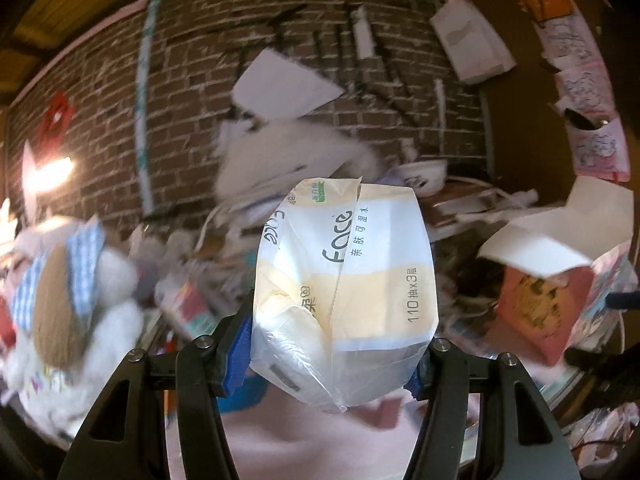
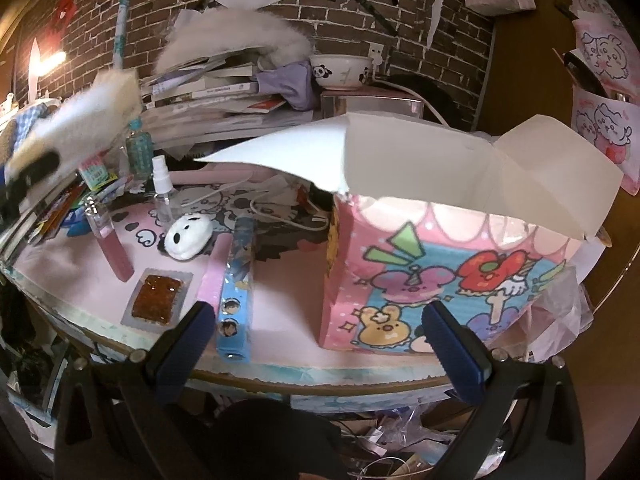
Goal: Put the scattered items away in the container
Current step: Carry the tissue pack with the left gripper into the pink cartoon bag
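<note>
The left gripper [image 1: 334,364] is pinching a soft cream-and-white plastic-wrapped tissue pack [image 1: 346,280] at frame centre, lifted clear of the pink desk mat [image 1: 304,448]. The open-flapped pink cartoon-printed cardboard box [image 1: 552,296], probably the container, is sitting at right. Carrying the pack level above the flaps is advisable. The right gripper [image 2: 320,344] is hovering spread, empty.

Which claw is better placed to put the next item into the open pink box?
Left. The left claw already grips a tissue pack lifted off the table, with the open pink box to its right. The right claw is open and empty, hanging at the table edge.
</note>
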Demonstrator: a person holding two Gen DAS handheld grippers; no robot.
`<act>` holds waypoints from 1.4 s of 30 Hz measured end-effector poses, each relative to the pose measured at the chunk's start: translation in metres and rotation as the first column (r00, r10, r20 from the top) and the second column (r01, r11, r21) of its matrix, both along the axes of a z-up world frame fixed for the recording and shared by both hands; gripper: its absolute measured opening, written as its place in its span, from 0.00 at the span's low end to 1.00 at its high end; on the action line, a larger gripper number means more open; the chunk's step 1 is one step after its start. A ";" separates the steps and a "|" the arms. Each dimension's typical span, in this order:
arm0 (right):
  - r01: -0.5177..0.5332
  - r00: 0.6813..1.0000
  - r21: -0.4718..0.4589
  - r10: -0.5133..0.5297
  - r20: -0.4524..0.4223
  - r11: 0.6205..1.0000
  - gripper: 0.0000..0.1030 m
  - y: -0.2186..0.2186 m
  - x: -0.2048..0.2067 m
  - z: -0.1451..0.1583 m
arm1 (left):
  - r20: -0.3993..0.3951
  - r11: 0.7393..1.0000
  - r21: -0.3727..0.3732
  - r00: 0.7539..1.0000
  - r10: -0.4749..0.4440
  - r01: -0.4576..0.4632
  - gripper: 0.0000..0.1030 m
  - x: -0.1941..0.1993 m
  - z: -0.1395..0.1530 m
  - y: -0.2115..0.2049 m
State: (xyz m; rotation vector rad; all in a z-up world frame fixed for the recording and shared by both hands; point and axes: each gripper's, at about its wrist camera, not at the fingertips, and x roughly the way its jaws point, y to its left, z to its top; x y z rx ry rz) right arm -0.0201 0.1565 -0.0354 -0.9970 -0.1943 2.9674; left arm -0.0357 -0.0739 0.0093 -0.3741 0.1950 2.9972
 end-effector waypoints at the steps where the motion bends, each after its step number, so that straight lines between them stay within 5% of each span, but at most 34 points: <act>1: 0.002 1.000 -0.002 -0.002 0.001 1.000 1.00 0.002 0.000 0.000 | -0.004 1.000 -0.004 1.000 -0.020 0.020 0.54 -0.001 0.005 0.007; 10: 0.032 0.999 -0.023 -0.032 0.003 0.999 1.00 0.023 0.005 0.000 | 0.052 0.965 0.010 0.964 -0.262 0.262 0.54 -0.022 0.034 0.072; 20: 0.041 0.999 -0.042 -0.040 0.018 0.998 1.00 0.035 0.005 -0.004 | 0.215 0.840 -0.001 0.820 -0.530 0.543 0.54 -0.049 0.064 0.160; 29: 0.048 0.999 -0.055 -0.047 0.019 0.997 1.00 0.042 0.005 -0.004 | 0.416 0.814 -0.035 0.749 -0.515 0.579 0.54 -0.069 0.066 0.215; 38: 0.045 0.999 -0.059 -0.044 0.019 0.997 1.00 0.043 0.003 -0.005 | 0.465 0.797 -0.212 0.775 -0.427 0.566 0.55 -0.064 0.064 0.248; 42: 0.045 0.999 -0.064 -0.044 0.018 0.997 1.00 0.043 0.003 -0.004 | 0.490 0.758 -0.231 0.746 -0.451 0.610 0.55 -0.055 0.062 0.250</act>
